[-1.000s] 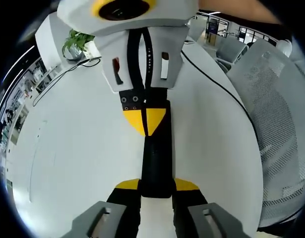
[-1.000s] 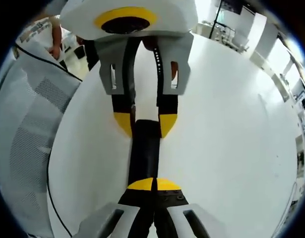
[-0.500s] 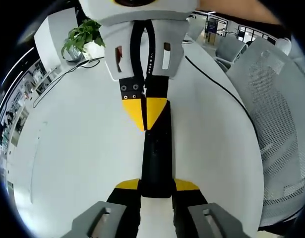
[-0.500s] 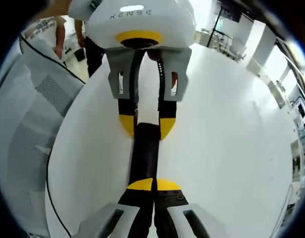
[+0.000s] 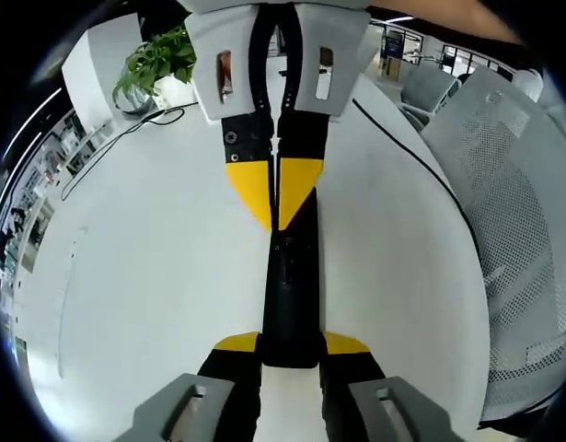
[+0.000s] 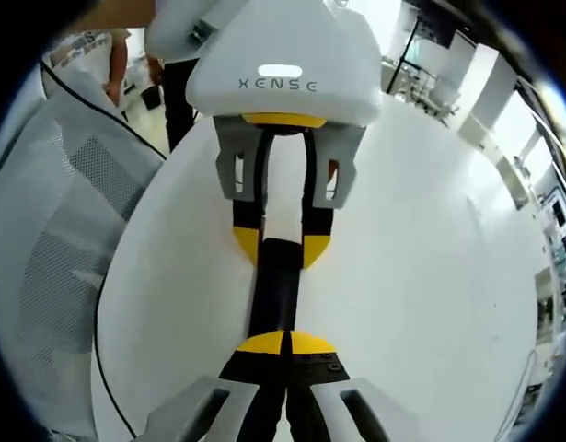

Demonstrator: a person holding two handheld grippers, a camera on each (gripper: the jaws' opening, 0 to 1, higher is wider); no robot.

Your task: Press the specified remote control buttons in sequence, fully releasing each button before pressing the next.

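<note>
Left gripper view: left gripper [image 5: 290,344] narrow, yellow tips clamped on either side of the near end of a black remote control [image 5: 288,276], held lengthwise above the white table [image 5: 144,276]. Right gripper [image 5: 276,193] reaching in from the top, jaws pinched together into one point set on the remote's far half; too dark to tell which button, or whether pressing or merely touching. Risk from here: sliding the pinched tip along the face without lifting clear, and so dragging over a neighbouring key or never fully releasing; pushing hard enough to pivot the remote in the clamp. Only container in sight: a plant pot [image 5: 133,99] at the far table edge, holding a leafy green plant [image 5: 158,60], beside a thin cable [image 5: 117,143].

Right gripper view: right gripper [image 6: 283,343] closed to a point over the remote [image 6: 274,290]; left gripper opposite [image 6: 282,247], jaws narrow on the far end. Mesh chair [image 6: 52,267] alongside the table.
</note>
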